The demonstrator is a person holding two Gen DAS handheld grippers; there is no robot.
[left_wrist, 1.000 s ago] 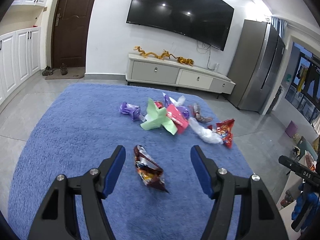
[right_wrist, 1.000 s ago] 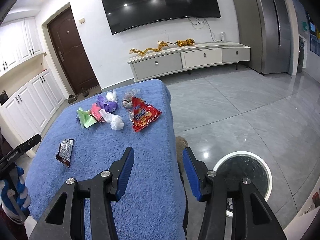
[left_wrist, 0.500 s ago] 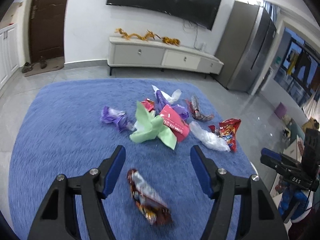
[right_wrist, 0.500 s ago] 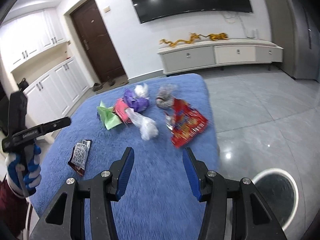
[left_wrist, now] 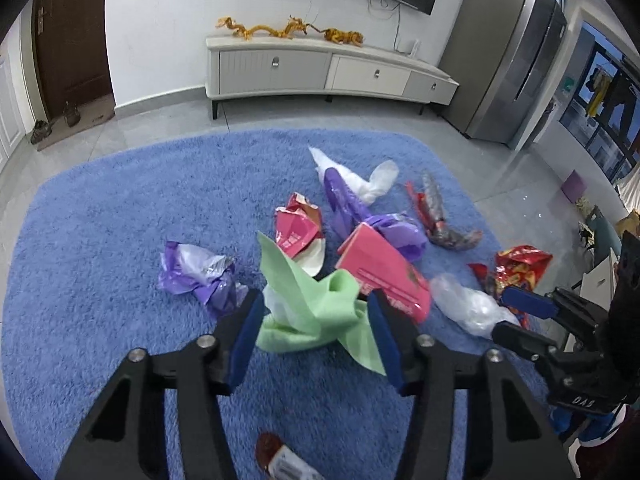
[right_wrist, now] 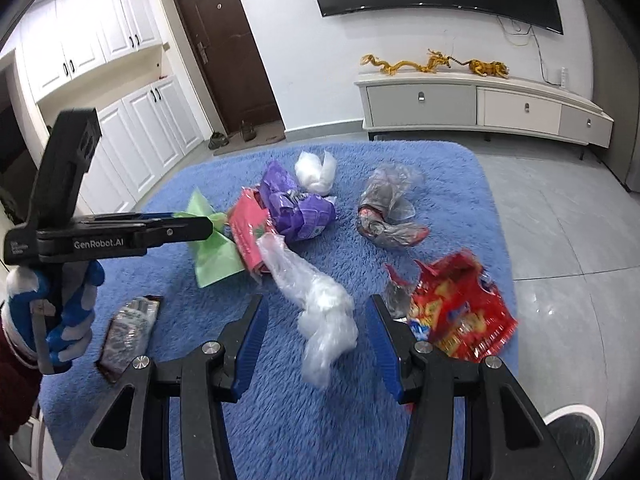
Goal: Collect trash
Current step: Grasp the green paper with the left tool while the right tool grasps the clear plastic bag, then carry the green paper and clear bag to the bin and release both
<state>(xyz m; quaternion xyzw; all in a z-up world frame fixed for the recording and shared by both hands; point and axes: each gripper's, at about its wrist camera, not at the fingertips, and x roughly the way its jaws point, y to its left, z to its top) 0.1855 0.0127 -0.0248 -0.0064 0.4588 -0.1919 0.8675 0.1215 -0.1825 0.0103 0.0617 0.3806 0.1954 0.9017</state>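
Both grippers are now closing in on the trash pile, which was well ahead of them a second ago; the dark snack wrapper (left_wrist: 286, 460) that lay between the left jaws is now slipping under the near edge of the left view. The left gripper (left_wrist: 316, 328), jaws standing wide apart, is framing the green sheet (left_wrist: 308, 304), which is lying crumpled on the blue rug (left_wrist: 100, 280) in the middle of the pile. The right gripper (right_wrist: 316, 330), equally spread, is hovering over the clear bag (right_wrist: 320, 304), with the red chip bag (right_wrist: 456, 316) just to its right. Everything here is looking feather-light, soft and crushable, so I judge nothing is risking breakage; the worry is thin film slipping out or dragging a neighbour along. The green sheet is probably best pinched at its bunched middle fold, not its flat near corner, and the clear bag at its thick wadded lower end. The pink box (left_wrist: 384, 276) is touching the green sheet's right side and is looking stiffer, so it may be getting tugged. Farther off, purple wrappers (left_wrist: 200, 276) are lying left and far, apart from the green sheet. Open rug is stretching left and near for both tools, while the rug's right edge is meeting grey tile (right_wrist: 560, 220), and a round white-rimmed bin (right_wrist: 576, 444) is sitting at the near right, seemingly the drop point.
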